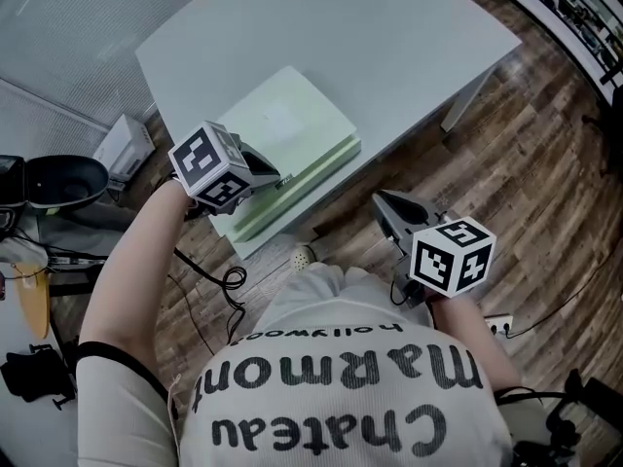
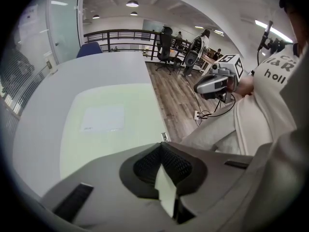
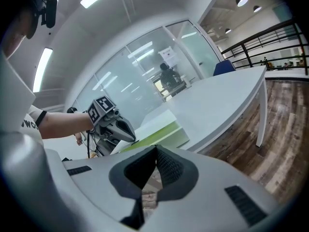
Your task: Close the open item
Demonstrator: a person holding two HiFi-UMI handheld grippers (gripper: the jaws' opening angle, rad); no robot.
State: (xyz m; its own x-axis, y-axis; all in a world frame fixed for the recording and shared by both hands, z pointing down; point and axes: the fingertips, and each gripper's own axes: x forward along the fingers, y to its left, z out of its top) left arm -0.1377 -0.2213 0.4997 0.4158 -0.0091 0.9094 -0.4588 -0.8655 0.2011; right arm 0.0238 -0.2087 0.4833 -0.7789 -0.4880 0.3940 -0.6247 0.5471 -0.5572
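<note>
Green box edge seemingly pinched in left gripper.

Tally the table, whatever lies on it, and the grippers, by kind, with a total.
Table: 1
Pale green box: 1
Grippers: 2, the left gripper and the right gripper
Total: 4

Grey left gripper and right gripper, white lettered T-shirt
</note>
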